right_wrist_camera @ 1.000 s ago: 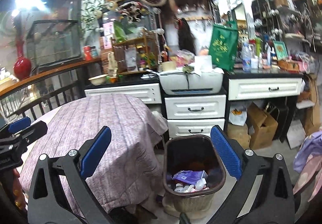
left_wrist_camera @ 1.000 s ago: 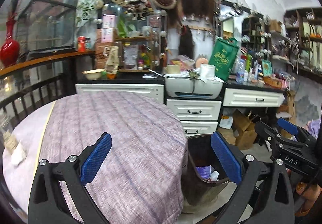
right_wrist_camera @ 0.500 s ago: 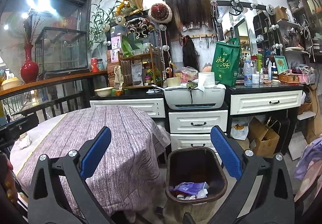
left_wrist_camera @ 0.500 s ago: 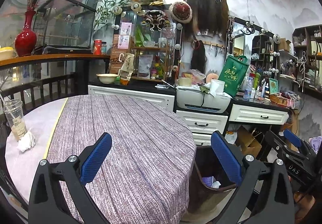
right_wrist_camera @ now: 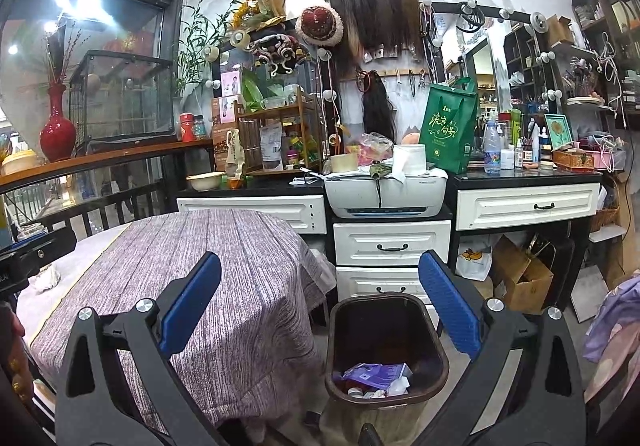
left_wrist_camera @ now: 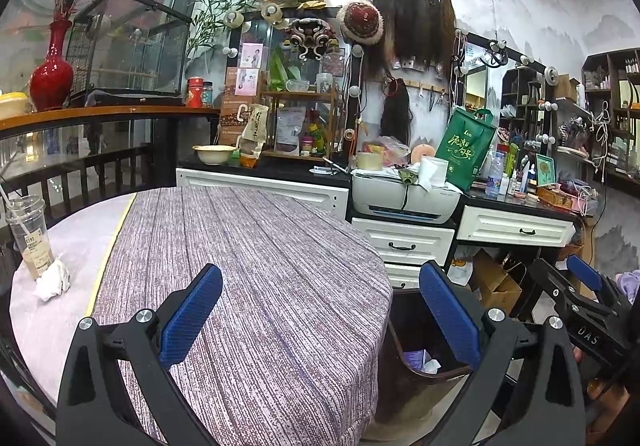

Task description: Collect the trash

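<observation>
Left gripper [left_wrist_camera: 320, 310] hovering with jaws spread wide and holding nothing, above the near edge of the round table [left_wrist_camera: 256, 258]. Right gripper [right_wrist_camera: 320, 306] likewise gaping wide and holding nothing, over the floor just right of the table. Sitting on the floor beside the table's right edge: a brown trash bin [right_wrist_camera: 386, 346], containing a purple wrapper [right_wrist_camera: 378, 373] and white scraps. Resting near the table's far left rim: a plastic drink cup [left_wrist_camera: 30, 234] with a straw. Lying against the cup's base: a crumpled white tissue [left_wrist_camera: 52, 280].
</observation>
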Demonstrator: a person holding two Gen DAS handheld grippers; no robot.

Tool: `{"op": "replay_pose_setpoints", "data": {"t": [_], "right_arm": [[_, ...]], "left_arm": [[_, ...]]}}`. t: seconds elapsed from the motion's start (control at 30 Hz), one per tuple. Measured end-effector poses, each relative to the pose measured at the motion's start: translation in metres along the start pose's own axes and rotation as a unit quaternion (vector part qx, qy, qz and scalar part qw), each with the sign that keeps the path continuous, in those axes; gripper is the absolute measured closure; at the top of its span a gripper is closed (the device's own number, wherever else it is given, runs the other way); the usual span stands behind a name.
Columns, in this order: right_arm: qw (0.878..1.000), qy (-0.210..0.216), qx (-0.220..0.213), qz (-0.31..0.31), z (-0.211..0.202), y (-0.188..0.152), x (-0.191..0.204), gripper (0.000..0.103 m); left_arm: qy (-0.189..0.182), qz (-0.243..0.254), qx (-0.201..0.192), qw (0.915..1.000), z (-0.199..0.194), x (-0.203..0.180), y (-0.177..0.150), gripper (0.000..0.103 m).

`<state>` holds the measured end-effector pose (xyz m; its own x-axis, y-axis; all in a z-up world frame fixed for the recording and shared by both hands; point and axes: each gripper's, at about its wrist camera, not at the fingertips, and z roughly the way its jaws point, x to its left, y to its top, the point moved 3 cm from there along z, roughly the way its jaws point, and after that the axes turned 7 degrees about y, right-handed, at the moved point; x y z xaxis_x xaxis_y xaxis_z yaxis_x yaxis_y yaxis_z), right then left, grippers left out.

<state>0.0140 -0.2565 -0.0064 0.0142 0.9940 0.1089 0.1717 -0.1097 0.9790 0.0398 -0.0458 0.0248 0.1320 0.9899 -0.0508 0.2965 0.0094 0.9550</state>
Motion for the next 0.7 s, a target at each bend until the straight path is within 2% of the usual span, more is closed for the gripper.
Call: {"op": "replay_pose_setpoints", "data": {"t": [0.7], "right_arm": [[1.0,-0.001,-0.001,-0.001,0.0007,-0.0018,-0.0021,0.006]], "left_arm": [[-0.002,-0.003,0.005,1.0,0.0011,0.0036,0.0016,0.005]]}}
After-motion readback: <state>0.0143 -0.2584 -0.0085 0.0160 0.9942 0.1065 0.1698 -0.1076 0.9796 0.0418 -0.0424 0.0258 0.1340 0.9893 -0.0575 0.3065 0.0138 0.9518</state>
